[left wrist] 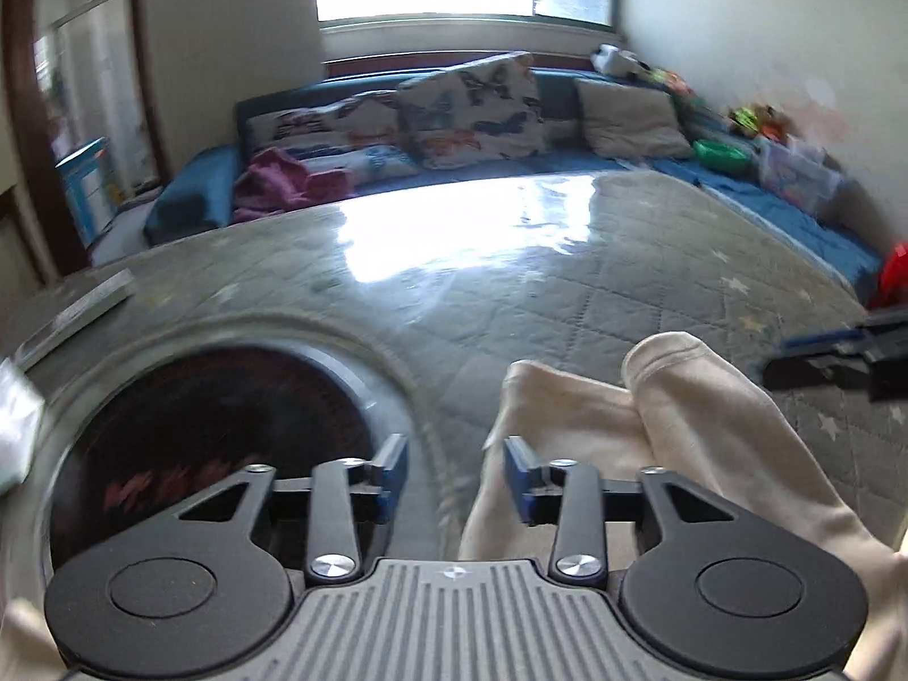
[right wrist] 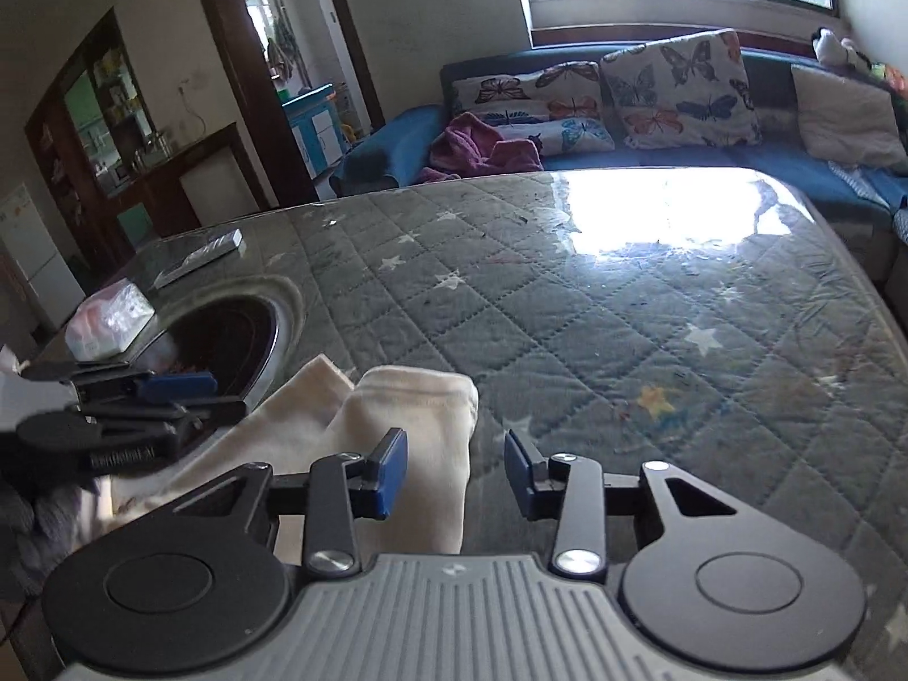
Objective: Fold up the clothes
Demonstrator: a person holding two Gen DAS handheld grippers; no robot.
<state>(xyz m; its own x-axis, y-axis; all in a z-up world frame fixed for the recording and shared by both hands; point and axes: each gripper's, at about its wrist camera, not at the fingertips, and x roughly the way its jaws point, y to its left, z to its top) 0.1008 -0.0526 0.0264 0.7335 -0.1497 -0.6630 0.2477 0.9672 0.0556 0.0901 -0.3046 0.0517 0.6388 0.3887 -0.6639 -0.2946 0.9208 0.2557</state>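
Lying rumpled: soft cream garment (right wrist: 363, 431), quilted tabletop (right wrist: 567, 306).

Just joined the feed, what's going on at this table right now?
A person with a gripper in each hand is folding clothes on a glass-topped table. A cream garment lies partly folded near the front edge, beside a round dark recess in the tabletop. The left gripper and the right gripper both stand open with nothing between their pads; neither is gripping the cloth at this moment. A sofa with butterfly cushions sits behind.
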